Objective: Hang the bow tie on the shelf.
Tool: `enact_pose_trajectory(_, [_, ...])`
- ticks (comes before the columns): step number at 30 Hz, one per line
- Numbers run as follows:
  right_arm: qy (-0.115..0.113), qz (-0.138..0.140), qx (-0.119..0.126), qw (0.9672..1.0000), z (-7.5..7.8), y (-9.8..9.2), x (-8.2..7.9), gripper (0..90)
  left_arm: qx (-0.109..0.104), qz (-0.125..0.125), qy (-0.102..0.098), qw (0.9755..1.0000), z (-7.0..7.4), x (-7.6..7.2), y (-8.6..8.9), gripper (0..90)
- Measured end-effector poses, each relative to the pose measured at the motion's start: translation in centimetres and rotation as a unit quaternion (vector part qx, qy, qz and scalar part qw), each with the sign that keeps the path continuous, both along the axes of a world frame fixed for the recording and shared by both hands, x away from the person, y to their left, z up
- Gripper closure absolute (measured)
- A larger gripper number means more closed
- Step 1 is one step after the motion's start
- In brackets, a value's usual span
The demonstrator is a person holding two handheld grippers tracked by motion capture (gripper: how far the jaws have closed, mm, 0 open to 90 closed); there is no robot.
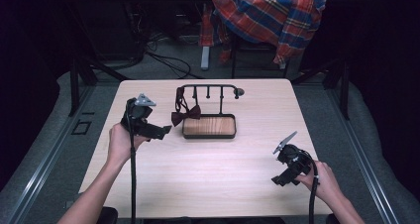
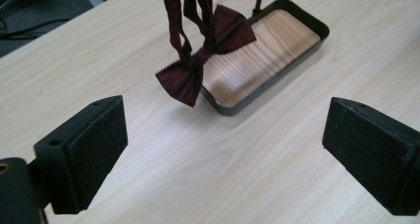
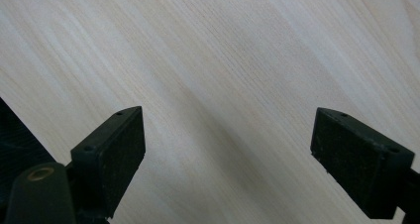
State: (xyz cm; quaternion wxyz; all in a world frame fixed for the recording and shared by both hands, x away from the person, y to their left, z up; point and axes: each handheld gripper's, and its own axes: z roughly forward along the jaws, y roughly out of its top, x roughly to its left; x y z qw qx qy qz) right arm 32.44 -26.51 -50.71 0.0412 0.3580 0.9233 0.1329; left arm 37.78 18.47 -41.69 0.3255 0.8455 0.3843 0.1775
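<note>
a: where is the bow tie hanging?

b: the dark red bow tie hangs by its strap from the left end of the black rack, and its bow dangles over the left edge of the tray. in the left gripper view the bow sits partly above the tray's wooden floor and partly past the black rim.

a: and the left tongs?

b: held in the left hand just left of the tray, pointing toward the bow tie. the jaws are spread wide, with nothing between them; the bow tie is ahead of them and apart from both.

a: the right tongs?

b: they're near the table's right front corner, well apart from the rack, gripped by the right hand. the jaws stand wide open over bare pale wood of the table, holding nothing.

a: anything else around?

b: a red and blue plaid shirt is draped over something beyond the far edge of the table, and dark cables lie on the floor there. a black cable trails from the left tongs toward the near edge.
</note>
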Motion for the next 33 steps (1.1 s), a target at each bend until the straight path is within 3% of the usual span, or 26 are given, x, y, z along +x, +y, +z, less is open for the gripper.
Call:
enact_pose_trajectory(12, [0.003,0.01,-0.01,0.9999,0.1,0.1,0.0,13.2,0.022,-0.01,0.041,0.9989,-3.1,-2.9,0.4,0.2])
enact_pose_trajectory(21, [0.002,0.007,-0.006,1.0,0.0,0.1,0.0,13.2,0.031,-0.015,0.067,0.9971,-4.9,-4.0,1.0,0.2])
enact_pose_trajectory(22, [0.001,0.01,-0.014,0.9999,0.0,0.1,0.0,13.2,0.036,-0.017,0.072,0.9966,-5.2,-4.2,1.0,0.2])
enact_pose_trajectory(33, [0.004,0.009,-0.007,0.9999,-0.2,0.1,0.0,13.2,0.037,-0.025,0.088,0.9951,-7.4,-4.4,1.5,0.1])
